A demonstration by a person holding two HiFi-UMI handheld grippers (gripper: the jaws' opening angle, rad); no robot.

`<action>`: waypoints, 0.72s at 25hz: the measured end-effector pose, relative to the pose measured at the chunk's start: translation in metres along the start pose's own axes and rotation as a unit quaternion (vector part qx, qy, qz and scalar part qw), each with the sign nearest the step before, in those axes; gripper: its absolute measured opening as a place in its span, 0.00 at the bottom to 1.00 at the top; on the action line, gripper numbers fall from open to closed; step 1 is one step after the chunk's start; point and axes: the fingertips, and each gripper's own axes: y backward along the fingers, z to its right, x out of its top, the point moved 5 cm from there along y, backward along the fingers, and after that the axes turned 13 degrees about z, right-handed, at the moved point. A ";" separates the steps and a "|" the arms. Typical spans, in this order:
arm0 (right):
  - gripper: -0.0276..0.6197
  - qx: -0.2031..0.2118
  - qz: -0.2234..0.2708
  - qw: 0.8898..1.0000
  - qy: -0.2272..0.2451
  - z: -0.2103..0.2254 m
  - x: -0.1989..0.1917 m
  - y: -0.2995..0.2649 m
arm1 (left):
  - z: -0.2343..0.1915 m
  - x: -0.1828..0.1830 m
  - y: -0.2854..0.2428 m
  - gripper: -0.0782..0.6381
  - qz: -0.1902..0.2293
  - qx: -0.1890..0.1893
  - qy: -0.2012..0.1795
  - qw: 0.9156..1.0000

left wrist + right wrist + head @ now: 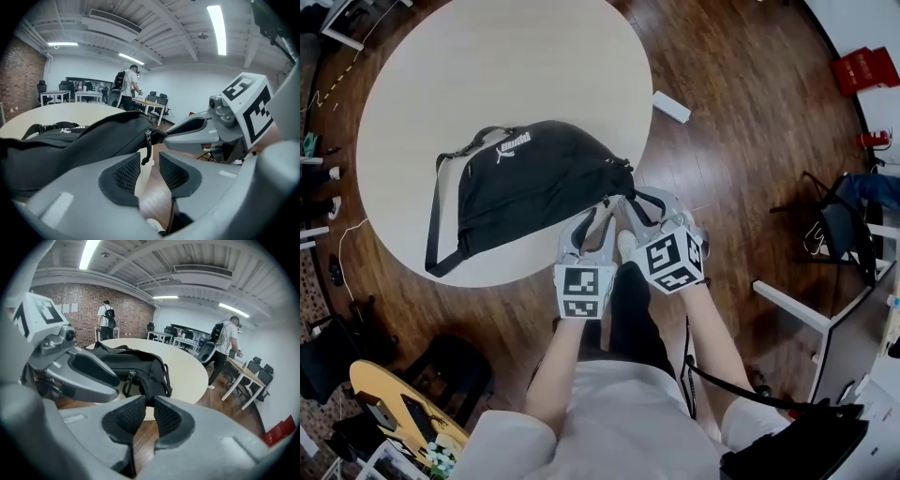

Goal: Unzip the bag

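Head view, bag: the black bag lies on the round surface, its long axis running from far left to near right, with the right end at the edge closest to the person.
Head view, tongs: the left tongs and the right tongs both sit at that near right end, side by side, the right pair touching the bag's tip.
Left gripper view, state: the left tongs are released, with a narrow gap between the pads and nothing clamped.
Left gripper view, relation: the zipper pull hangs off the bag's end just ahead of and above the gap, in line with it. The bag stretches away to the left, so the zip probably has to travel that way.
Left gripper view, other arm: the right tongs meet the bag's end just right of the pull.
Right gripper view, state: the right tongs appear clenched on the bag's end corner, with black fabric dipping between the pads.
Right gripper view, relation: the zipper pull hangs just left of that hold, and the left tongs are the nearer pair to it.
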 end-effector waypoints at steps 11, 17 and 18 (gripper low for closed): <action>0.11 -0.008 -0.027 0.999 -0.037 -0.014 0.035 0.011 | -0.010 0.011 0.004 0.24 0.022 0.082 0.009 0.996; 0.11 -0.024 -0.033 0.998 -0.051 -0.013 0.039 0.013 | -0.015 0.017 0.011 0.14 0.045 0.078 0.018 0.996; 0.11 -0.027 -0.034 0.998 -0.054 -0.013 0.039 0.012 | -0.017 0.017 0.013 0.14 0.045 0.075 0.020 0.996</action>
